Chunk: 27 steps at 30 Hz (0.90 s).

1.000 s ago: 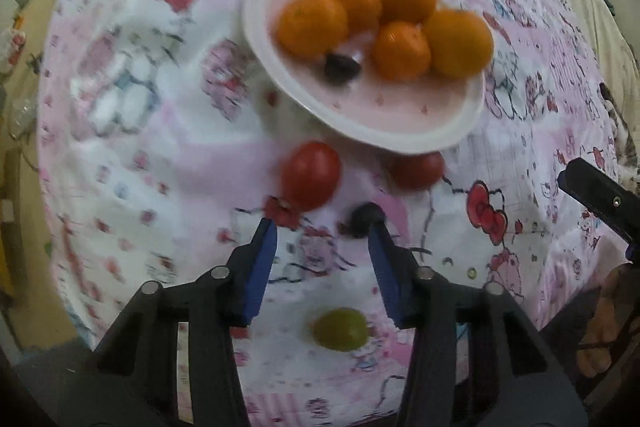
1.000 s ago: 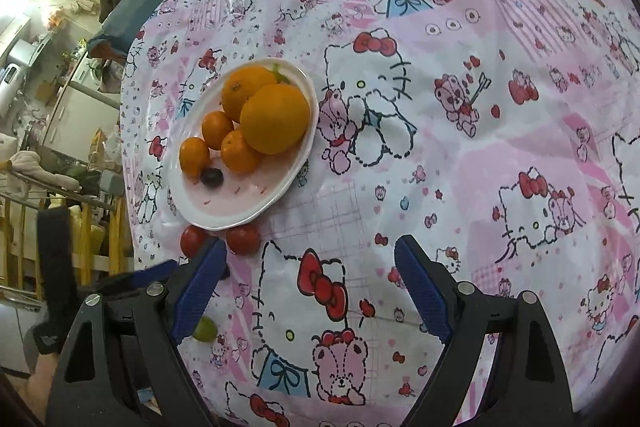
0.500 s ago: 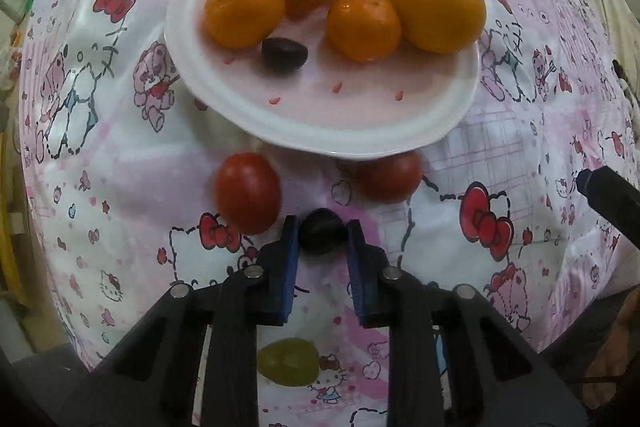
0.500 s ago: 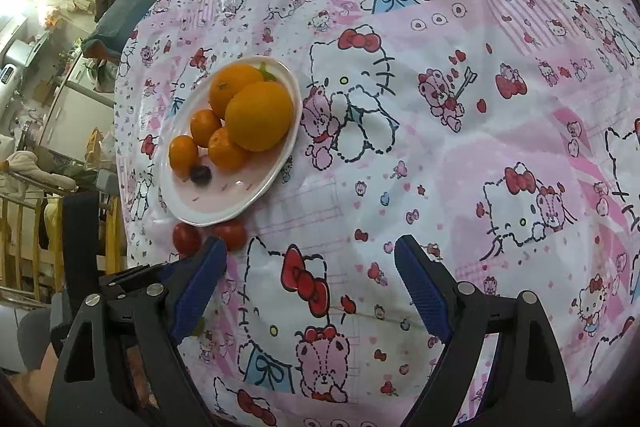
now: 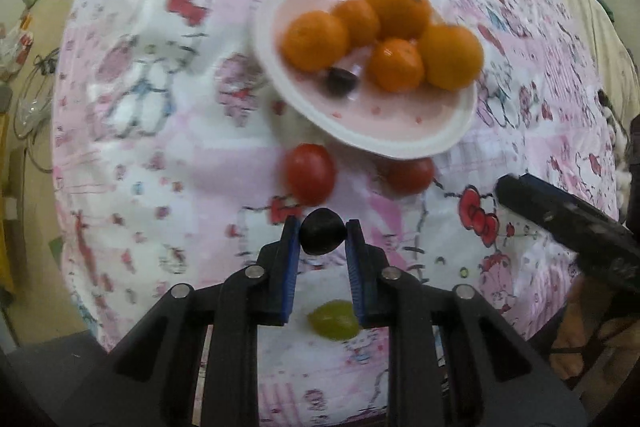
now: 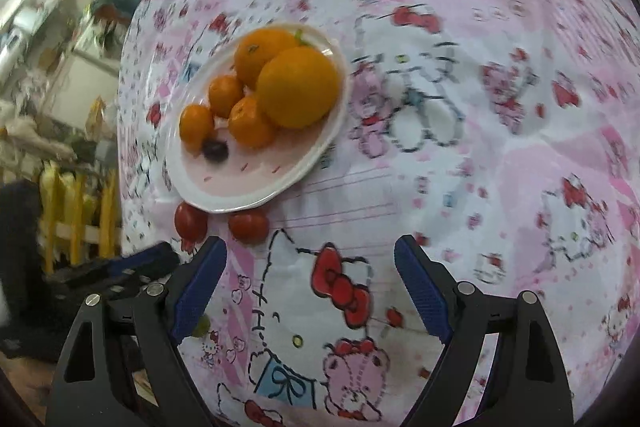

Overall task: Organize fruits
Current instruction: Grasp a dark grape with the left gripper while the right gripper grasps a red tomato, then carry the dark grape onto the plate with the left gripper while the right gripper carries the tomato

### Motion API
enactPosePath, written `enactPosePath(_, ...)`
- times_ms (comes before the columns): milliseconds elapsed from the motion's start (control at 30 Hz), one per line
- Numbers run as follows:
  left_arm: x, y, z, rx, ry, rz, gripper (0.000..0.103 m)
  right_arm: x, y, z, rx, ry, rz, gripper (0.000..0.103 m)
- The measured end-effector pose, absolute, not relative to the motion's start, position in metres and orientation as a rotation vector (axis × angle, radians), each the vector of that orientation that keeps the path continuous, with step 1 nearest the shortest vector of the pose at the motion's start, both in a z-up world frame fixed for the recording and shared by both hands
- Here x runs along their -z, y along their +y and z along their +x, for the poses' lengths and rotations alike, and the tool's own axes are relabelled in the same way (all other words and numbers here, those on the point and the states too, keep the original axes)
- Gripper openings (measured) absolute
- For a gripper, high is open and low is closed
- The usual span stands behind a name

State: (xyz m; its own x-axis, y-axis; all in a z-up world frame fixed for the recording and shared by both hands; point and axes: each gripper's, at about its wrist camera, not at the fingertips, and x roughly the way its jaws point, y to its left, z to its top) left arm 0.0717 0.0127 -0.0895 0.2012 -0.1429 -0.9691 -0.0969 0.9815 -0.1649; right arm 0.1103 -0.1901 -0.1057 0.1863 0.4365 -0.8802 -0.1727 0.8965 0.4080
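Left claw (image 5: 322, 238): mine, pressed onto a dark grape (image 5: 322, 235), pinched between the blue pads above the cloth.
Right claw (image 6: 310, 287): spread wide, nothing between its pads.
Plate (image 5: 420, 143): white, carrying five oranges (image 5: 315, 41) and another dark grape (image 5: 341, 81).
Cherry tomatoes (image 5: 310, 172): two (red, slightly blurred), on the cloth just beside the plate's near rim.
Green grape (image 5: 334, 319): on the cloth, below my left claw.
Cloth (image 6: 480, 155): pink cartoon-cat print, covering the desk.

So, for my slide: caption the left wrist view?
Left tool grips a dark grape near the plate of oranges.
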Motion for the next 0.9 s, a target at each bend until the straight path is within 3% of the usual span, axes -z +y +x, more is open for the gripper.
enactPosePath(67,0.085,0.026,0.067,0.018,1.350,-0.204,0.019,0.109,-0.172,0.110,-0.454,1.320,0.168,0.085)
enactPosePath(200,0.083,0.047,0.060,-0.001,1.334,-0.221,0.019,0.121,-0.140,0.111,-0.508,1.357,0.097,0.071)
enactPosePath(333,0.083,0.042,0.066,0.002,1.329,-0.226,0.019,0.128,-0.116,0.115,-0.534,1.356,0.021,0.066)
enactPosePath(433,0.084,0.039,0.070,0.006,1.324,-0.223,0.019,0.133,-0.107,0.117,-0.538,1.356,-0.014,0.049)
enactPosePath(467,0.083,0.038,0.071,0.007,1.323,-0.219,0.019,0.134,-0.107,0.117,-0.534,1.350,-0.025,0.037)
enactPosePath(500,0.083,0.037,0.072,0.008,1.322,-0.217,0.019,0.134,-0.108,0.118,-0.534,1.348,-0.028,0.034)
enactPosePath(900,0.087,0.023,0.078,-0.014,1.306,-0.151,0.019,0.125,-0.125,0.111,-0.573,1.343,0.022,0.034)
